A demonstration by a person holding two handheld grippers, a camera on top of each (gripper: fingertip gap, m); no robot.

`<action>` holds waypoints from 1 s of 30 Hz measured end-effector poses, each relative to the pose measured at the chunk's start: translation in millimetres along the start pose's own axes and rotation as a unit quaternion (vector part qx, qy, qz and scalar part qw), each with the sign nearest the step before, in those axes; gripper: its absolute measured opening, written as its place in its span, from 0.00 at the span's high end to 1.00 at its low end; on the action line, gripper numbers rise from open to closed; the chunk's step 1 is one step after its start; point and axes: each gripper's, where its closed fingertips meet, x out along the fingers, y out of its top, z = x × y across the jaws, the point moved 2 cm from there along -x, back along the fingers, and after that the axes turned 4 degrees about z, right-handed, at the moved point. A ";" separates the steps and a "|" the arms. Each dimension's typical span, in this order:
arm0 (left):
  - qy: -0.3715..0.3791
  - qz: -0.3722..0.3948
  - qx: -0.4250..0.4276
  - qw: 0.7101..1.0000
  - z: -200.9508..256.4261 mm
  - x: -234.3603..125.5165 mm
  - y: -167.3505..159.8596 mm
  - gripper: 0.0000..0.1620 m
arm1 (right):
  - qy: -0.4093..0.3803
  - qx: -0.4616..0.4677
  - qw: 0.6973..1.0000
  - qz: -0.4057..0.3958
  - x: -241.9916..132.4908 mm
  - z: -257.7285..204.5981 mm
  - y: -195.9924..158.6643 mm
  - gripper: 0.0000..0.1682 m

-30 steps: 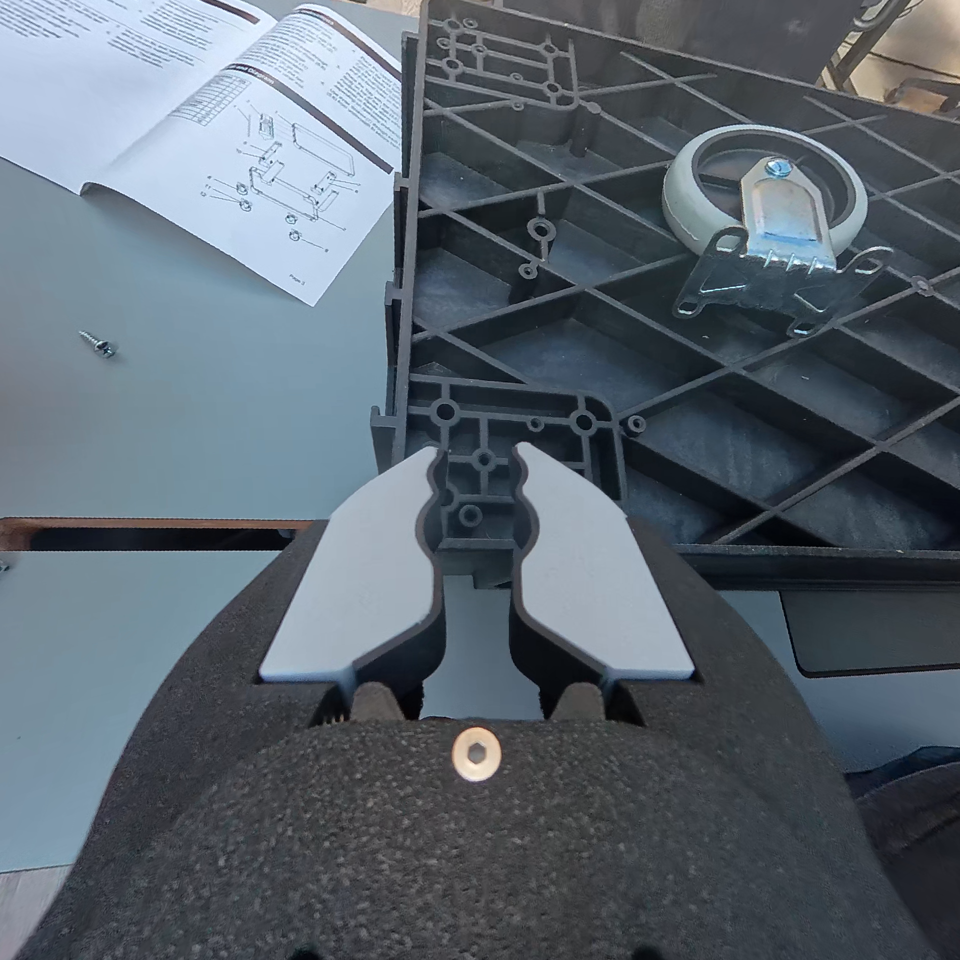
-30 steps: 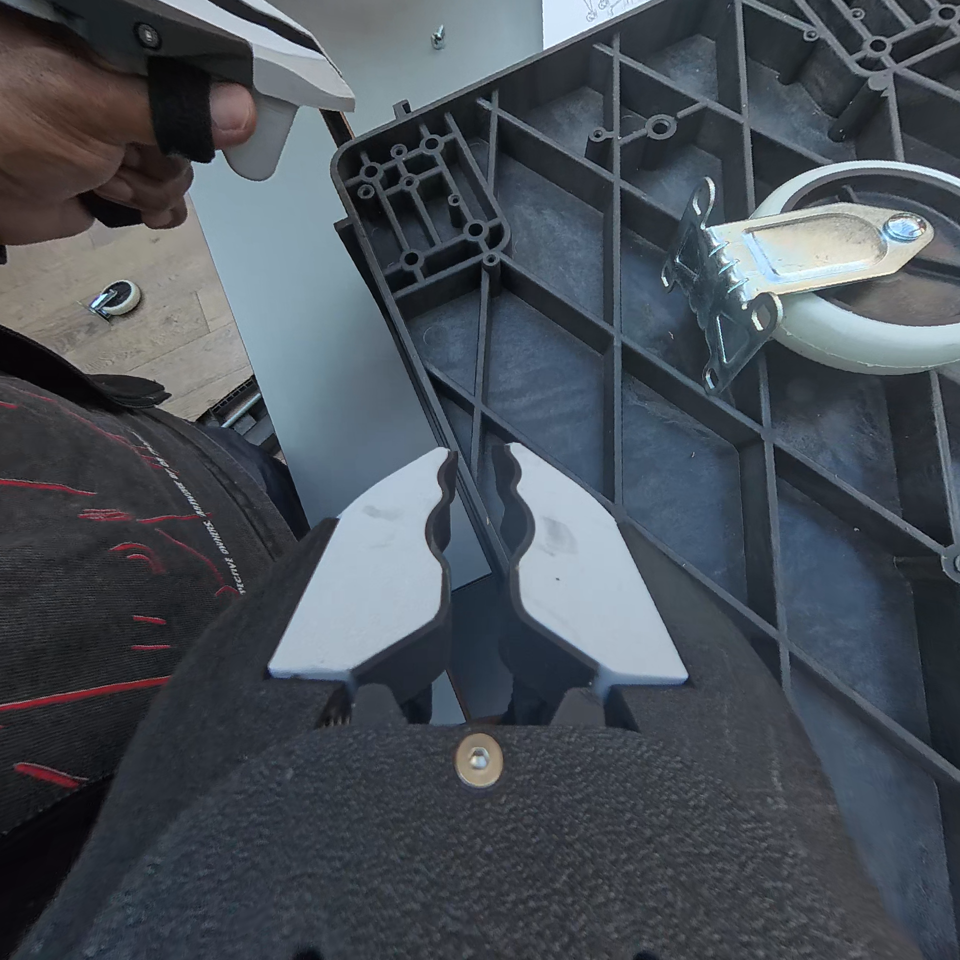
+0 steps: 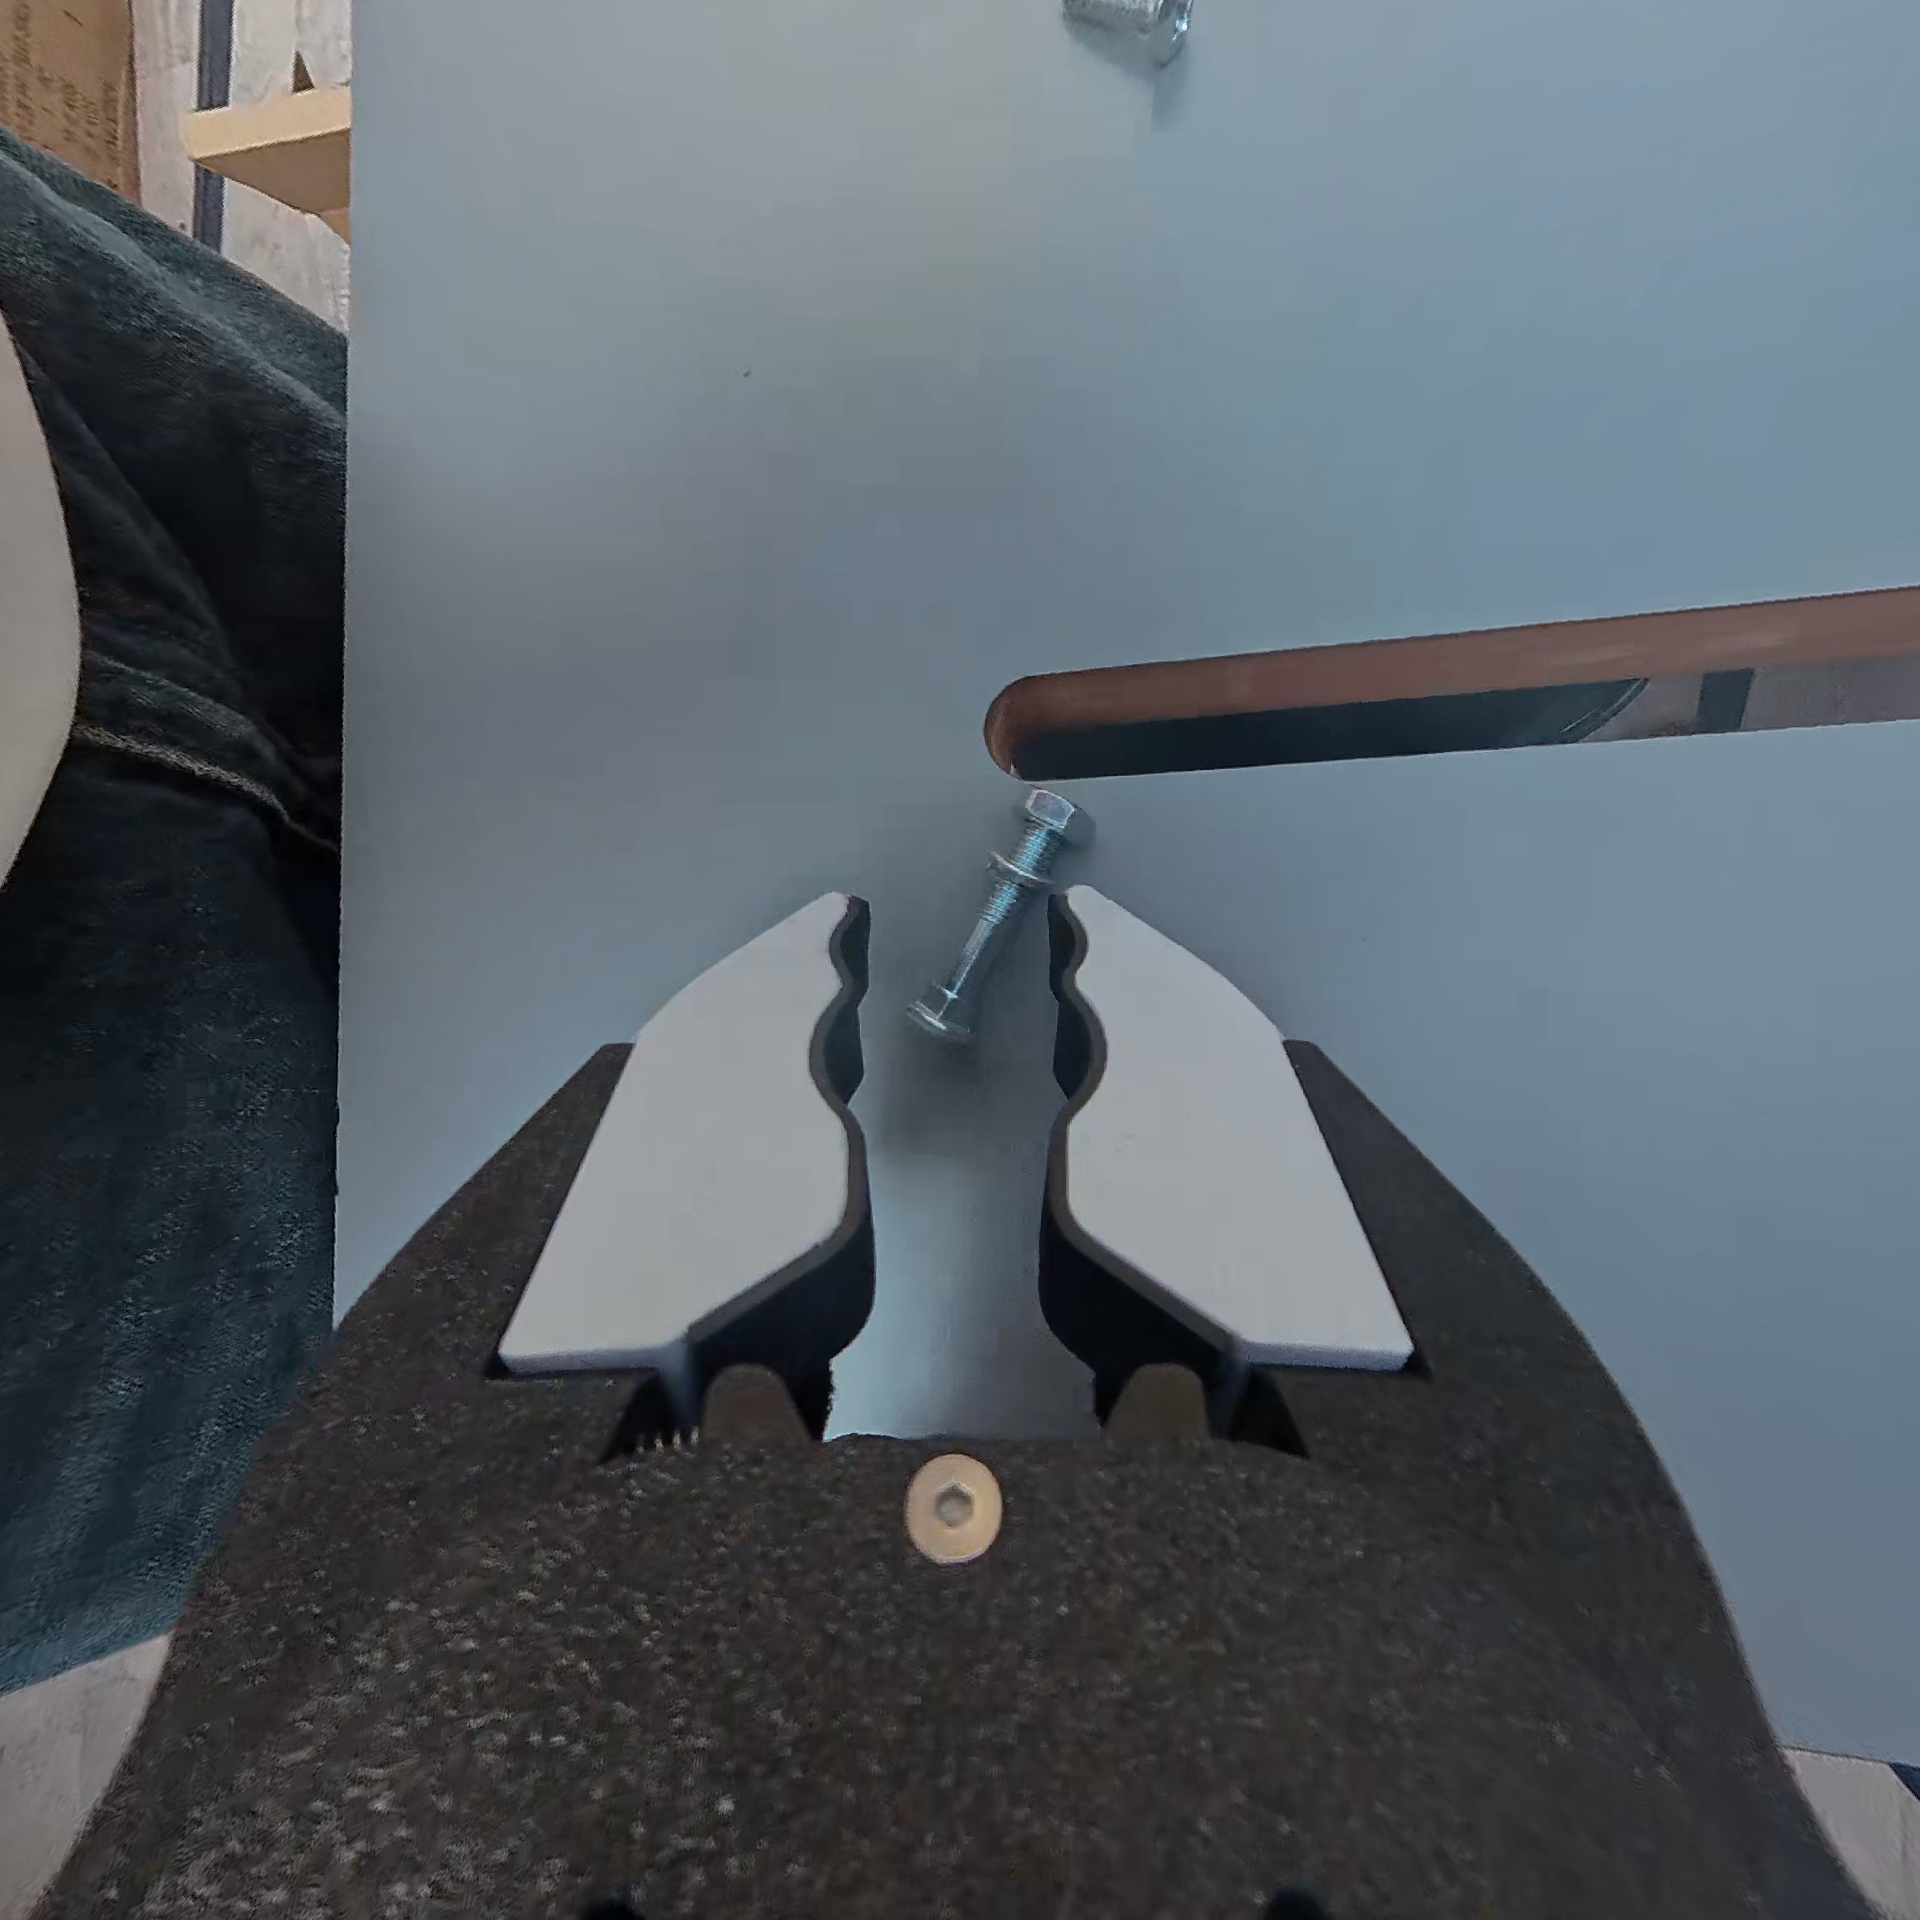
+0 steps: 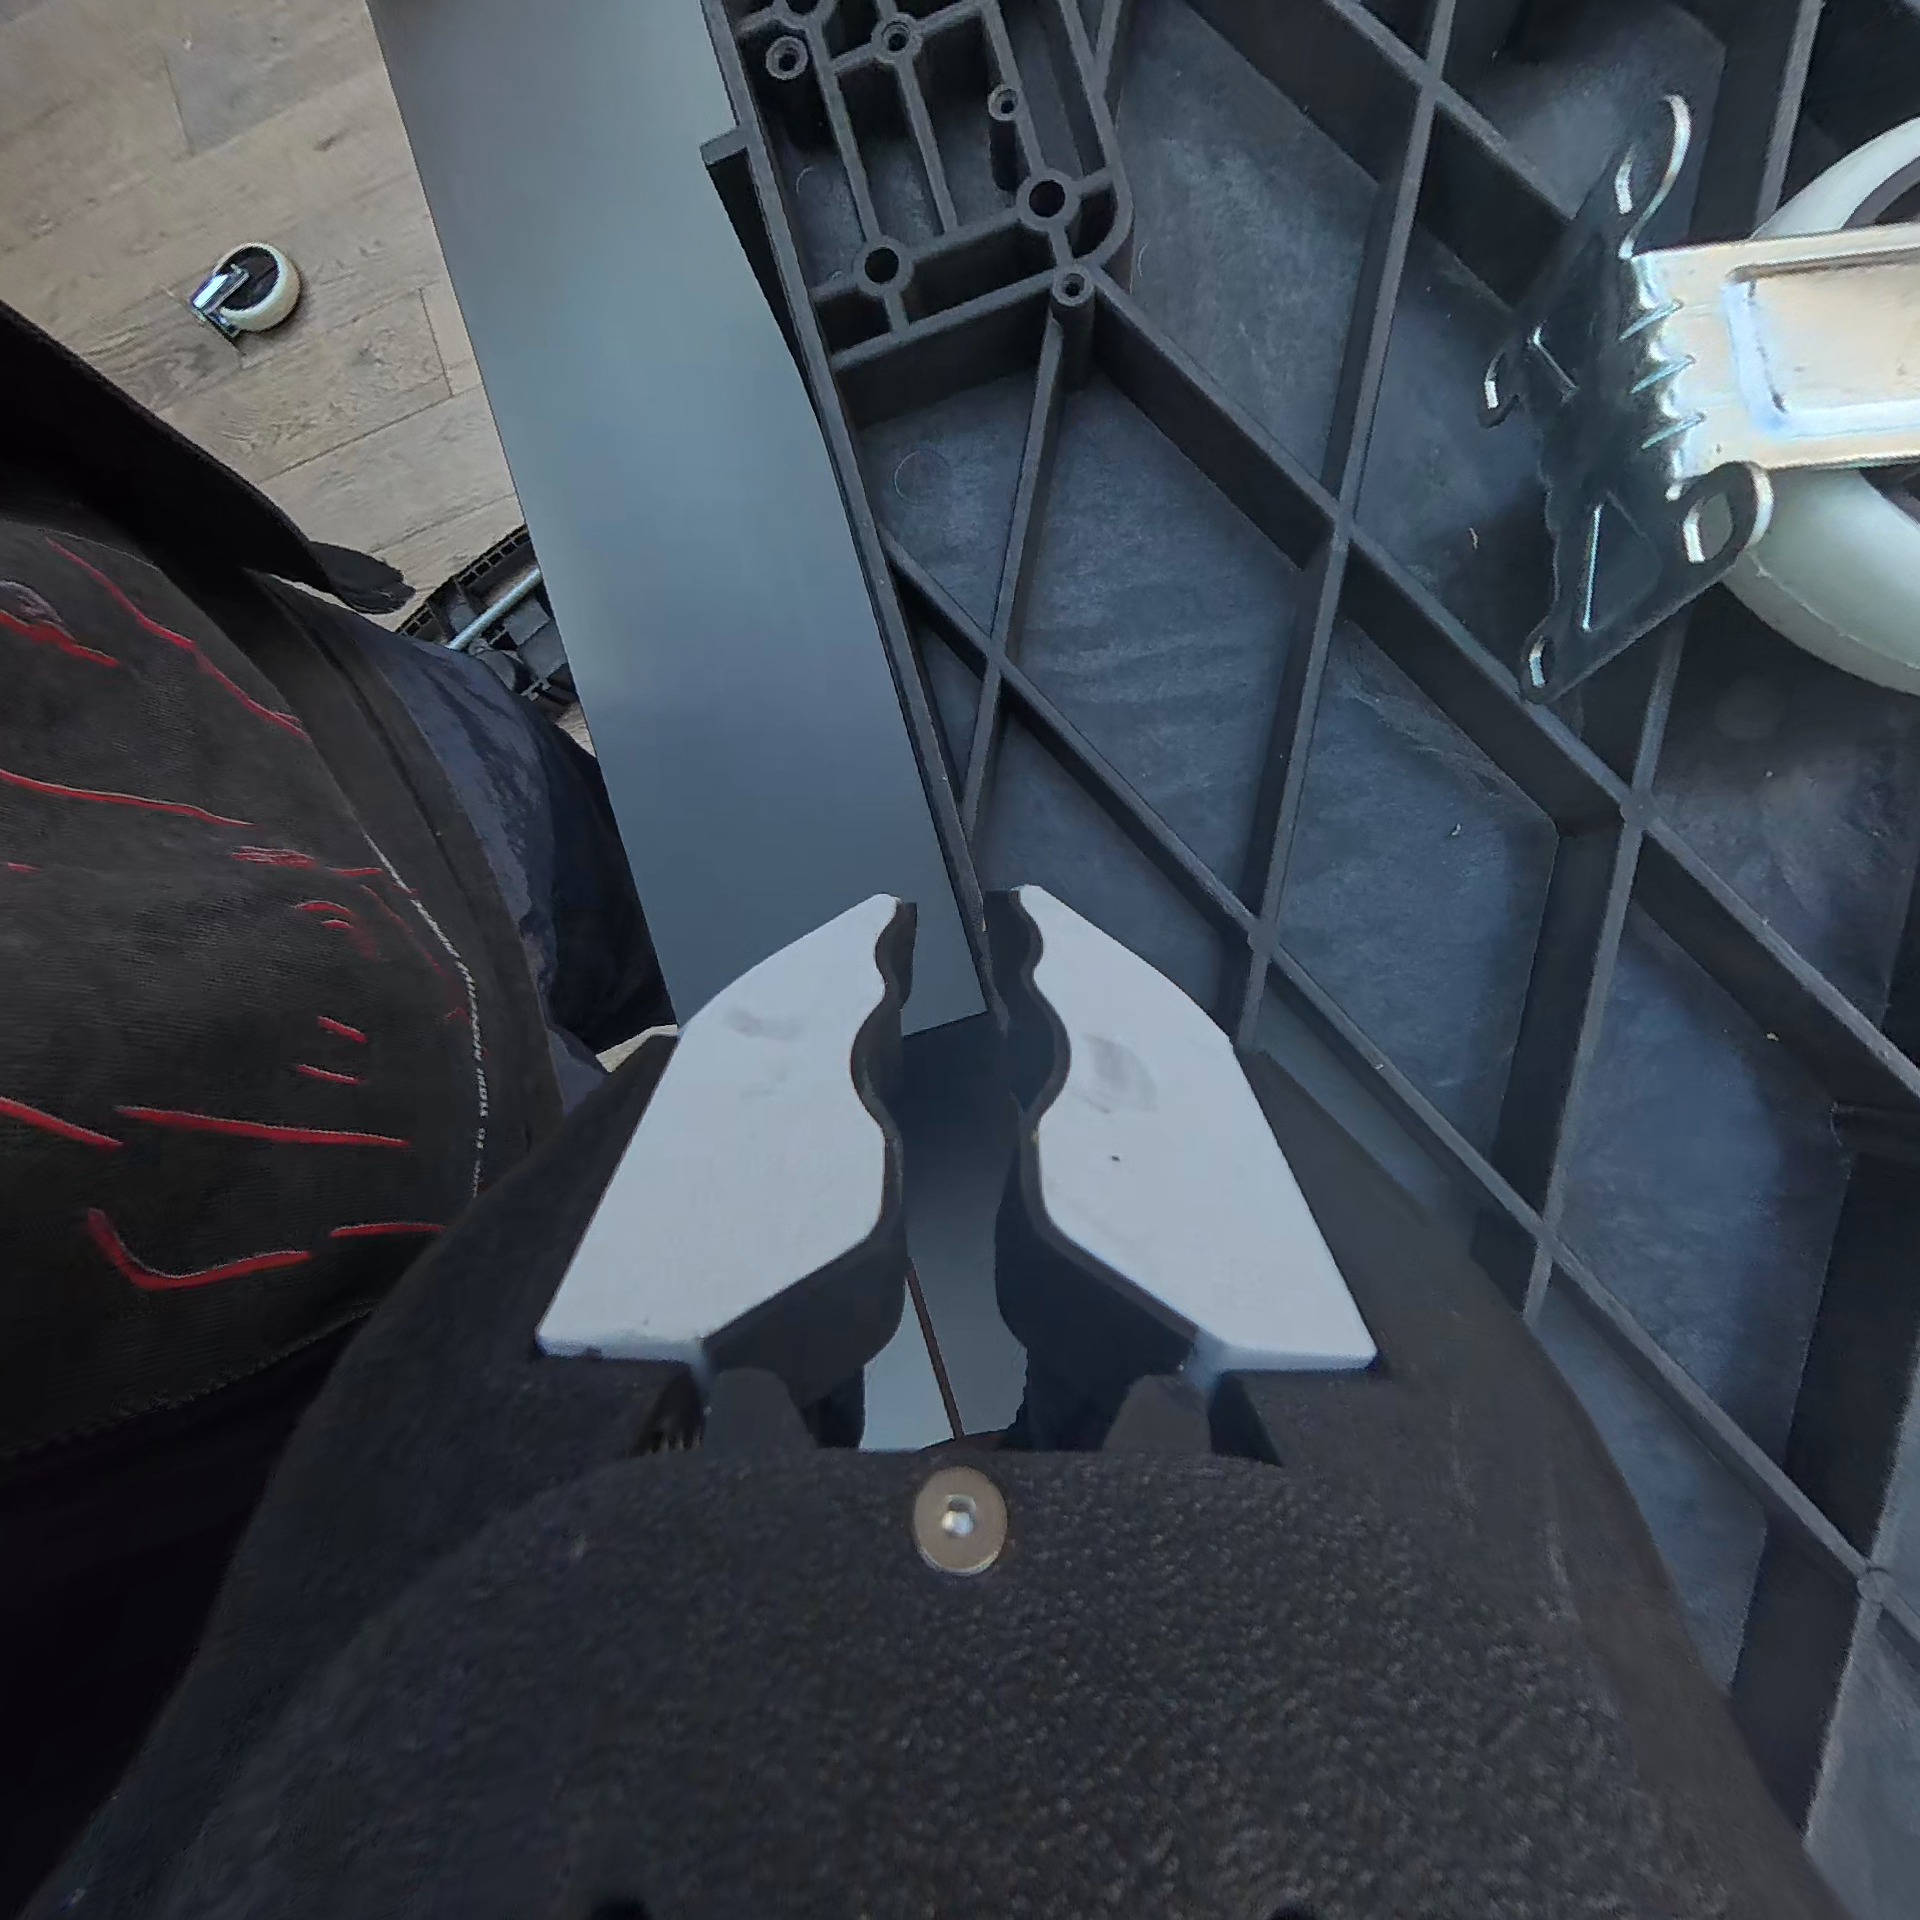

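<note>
**Left claw spread over a bolt, right claw astride the edge of a black ribbed board**

The left gripper [image 3: 956,902] has its jaws spread wide and holds nothing. A silver bolt [image 3: 995,920] lies slantwise on the grey table [image 3: 727,416] just ahead of the tips, in the middle of the left wrist view. Its head is toward the camera and its nut end is toward the rounded end of a long slot [image 3: 1455,712] cut in the table, right of centre. The bolt's lower part sits between the fingertips, and no touch shows. More metal hardware [image 3: 1127,21] shows at the top edge, and a dark trouser leg [image 3: 156,779] fills the left.

The right gripper [image 4: 951,902] has its jaws drawn close together, with the thin rim of the black ribbed board [image 4: 1351,831] running between them. Whether the pads press the rim I cannot tell. A white wheel [image 4: 1860,582] with its metal bracket [image 4: 1714,353] lies on the board at the upper right. Another wheel [image 4: 249,291] lies on the wooden floor [image 4: 156,125] at the upper left.
</note>
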 end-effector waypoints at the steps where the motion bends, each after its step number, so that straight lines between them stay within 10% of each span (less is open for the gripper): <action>1: -0.016 -0.004 -0.005 1.000 0.9 2.7 -1.6 0.79 | 0.002 0.000 1.000 -0.001 1.4 -2.0 1.2 0.91; 19: -0.096 0.017 -0.129 0.987 43.6 -13.6 12.2 0.96 | -0.006 0.010 0.999 0.033 4.2 -8.9 23.4 0.91; 30: -0.201 0.287 -0.117 0.929 172.3 -152.8 200.5 0.96 | -0.014 0.024 0.989 0.145 -24.9 11.4 79.8 0.90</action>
